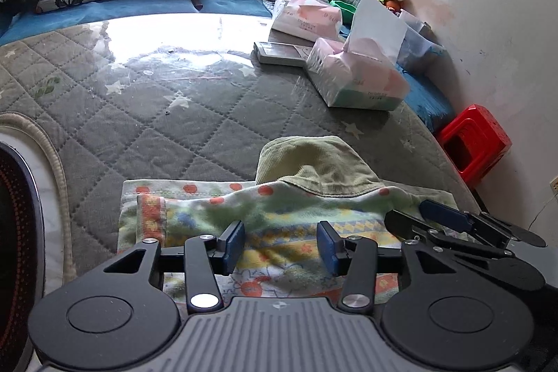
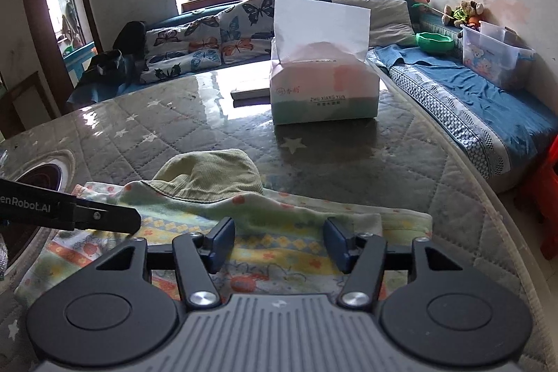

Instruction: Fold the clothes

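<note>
Left hand-held gripper (image 2: 134, 220) reads "enRobot.AI"; tissue pack (image 2: 324, 93) reads "ZHU XIANG XUN".

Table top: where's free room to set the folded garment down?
Free: the quilted table cover left of the tissue pack, beyond the patterned garment; also a strip between olive garment and pack. Crowded: far right corner, packs and remote.

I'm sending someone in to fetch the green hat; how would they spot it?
On the grey quilted table before the window, find the tissue pack. Nearer than that lies a colourful patterned garment, and the hat sits on its far edge. It is plain olive ribbed cloth, unlike the printed fabric beneath.
</note>
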A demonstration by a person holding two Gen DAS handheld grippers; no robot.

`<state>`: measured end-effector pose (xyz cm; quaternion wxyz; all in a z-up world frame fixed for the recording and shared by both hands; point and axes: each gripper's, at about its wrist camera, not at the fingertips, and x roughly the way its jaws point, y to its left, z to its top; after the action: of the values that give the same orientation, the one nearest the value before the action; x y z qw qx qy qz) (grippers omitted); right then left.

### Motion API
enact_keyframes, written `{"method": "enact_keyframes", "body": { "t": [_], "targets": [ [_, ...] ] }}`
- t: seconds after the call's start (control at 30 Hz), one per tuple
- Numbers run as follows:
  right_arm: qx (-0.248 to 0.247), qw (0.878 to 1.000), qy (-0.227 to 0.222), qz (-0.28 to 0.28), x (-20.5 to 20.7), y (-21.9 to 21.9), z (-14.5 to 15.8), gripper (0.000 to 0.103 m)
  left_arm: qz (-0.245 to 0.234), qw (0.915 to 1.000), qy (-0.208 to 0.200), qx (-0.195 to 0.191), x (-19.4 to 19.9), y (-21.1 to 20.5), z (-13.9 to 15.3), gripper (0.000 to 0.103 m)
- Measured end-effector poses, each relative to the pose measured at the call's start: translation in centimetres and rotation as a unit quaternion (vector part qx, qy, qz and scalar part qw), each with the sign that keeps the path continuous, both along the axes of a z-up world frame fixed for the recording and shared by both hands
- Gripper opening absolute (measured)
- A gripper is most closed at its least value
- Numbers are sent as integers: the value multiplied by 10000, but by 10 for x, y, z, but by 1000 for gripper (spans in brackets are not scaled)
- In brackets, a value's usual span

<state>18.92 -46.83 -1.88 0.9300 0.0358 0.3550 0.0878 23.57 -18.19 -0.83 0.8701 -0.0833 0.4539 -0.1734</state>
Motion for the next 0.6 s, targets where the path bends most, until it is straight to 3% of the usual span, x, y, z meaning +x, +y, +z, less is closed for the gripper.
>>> {"method": "enact_keyframes", "body": {
  "t": [0.23,0.6],
  "targets": [
    [21,9999,-8,124,-16,6,7,71,-86,9999,-114,73,-15,-1,6,57],
    [-93,9996,72,272,-46,20,5,78,-219,9984,-360,383,-51,2,9,68]
  ]
}}
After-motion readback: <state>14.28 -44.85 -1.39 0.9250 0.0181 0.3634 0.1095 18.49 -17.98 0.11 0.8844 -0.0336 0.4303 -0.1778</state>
